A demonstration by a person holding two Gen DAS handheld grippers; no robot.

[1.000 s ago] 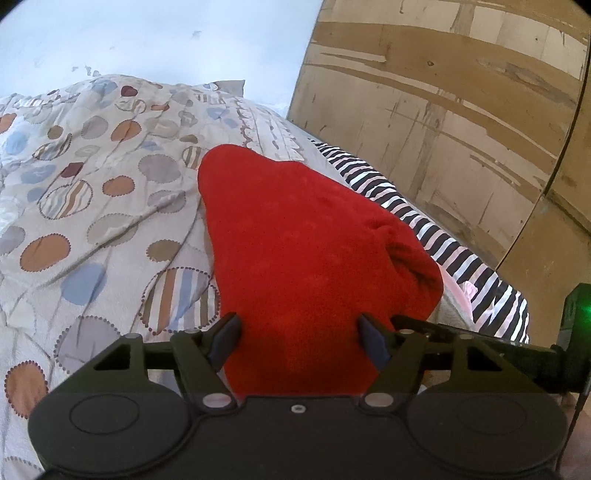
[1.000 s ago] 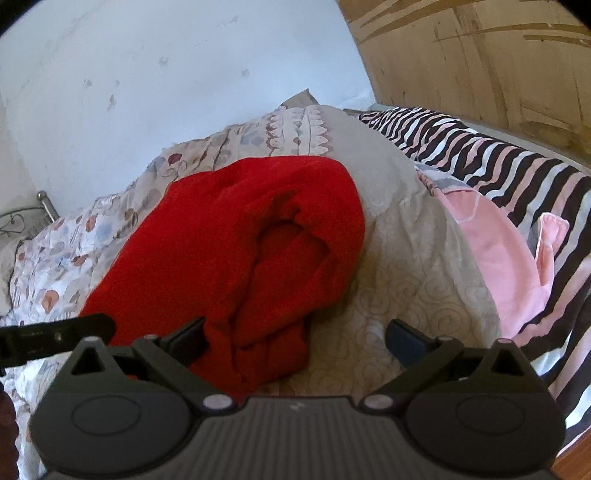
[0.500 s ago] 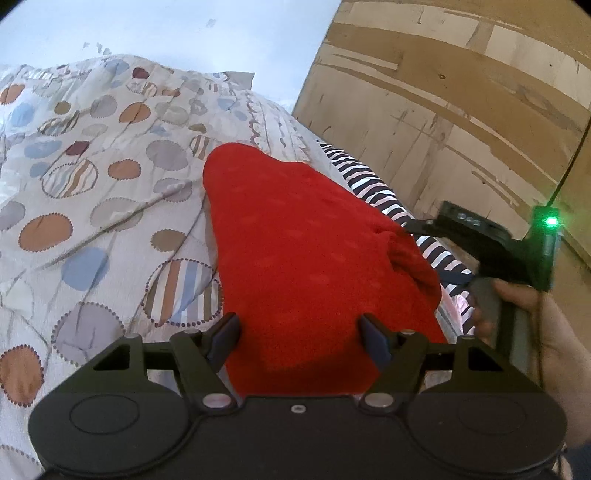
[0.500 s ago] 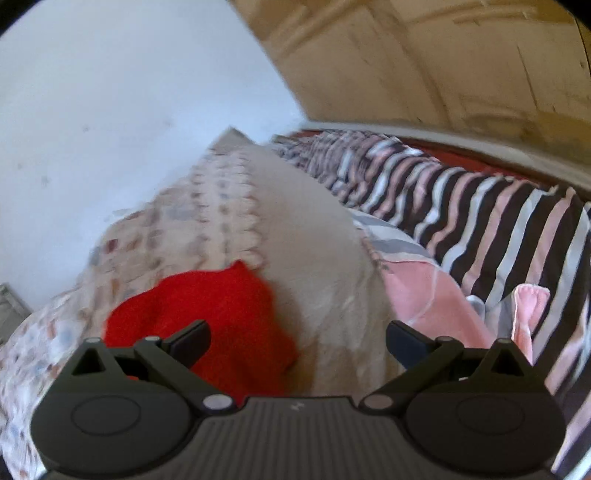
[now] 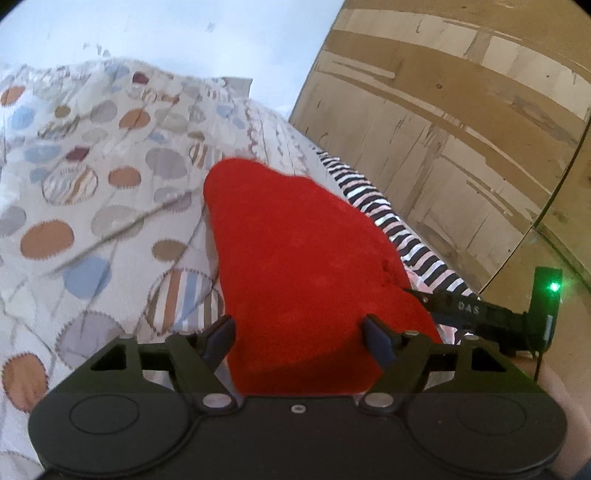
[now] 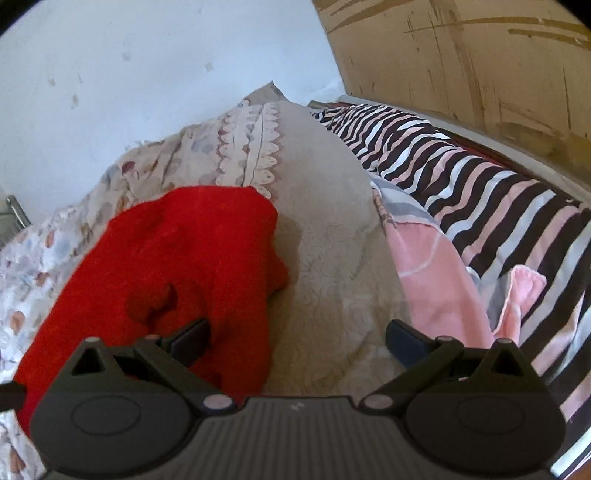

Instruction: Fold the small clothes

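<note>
Left wrist view: the left gripper (image 5: pixel 301 334) has its jaws spread wide, straddling the near end of a red fleece garment (image 5: pixel 303 266) without closing on it; whether the fingertips touch the cloth cannot be told. The garment lies bunched in a long heap on a quilt (image 5: pixel 85 229) printed with orange, blue and grey circles, running away from the camera toward the white wall (image 5: pixel 166 33). To its right a black, white and pink striped cloth (image 5: pixel 402 236) runs along a scuffed wooden panel (image 5: pixel 461 129). The right gripper (image 5: pixel 476 310), seen side-on with a green light on its body, sits at the garment's right edge. Right wrist view: the right gripper (image 6: pixel 297 338) is also wide open and grips nothing; its left finger (image 6: pixel 190 338) is against a fold of the red garment (image 6: pixel 177 258), its right finger over the pale fleecy underside of the quilt (image 6: pixel 325 258). A pink cloth (image 6: pixel 436 273) lies just right of that, overlapping the striped cloth (image 6: pixel 491 192).
</note>
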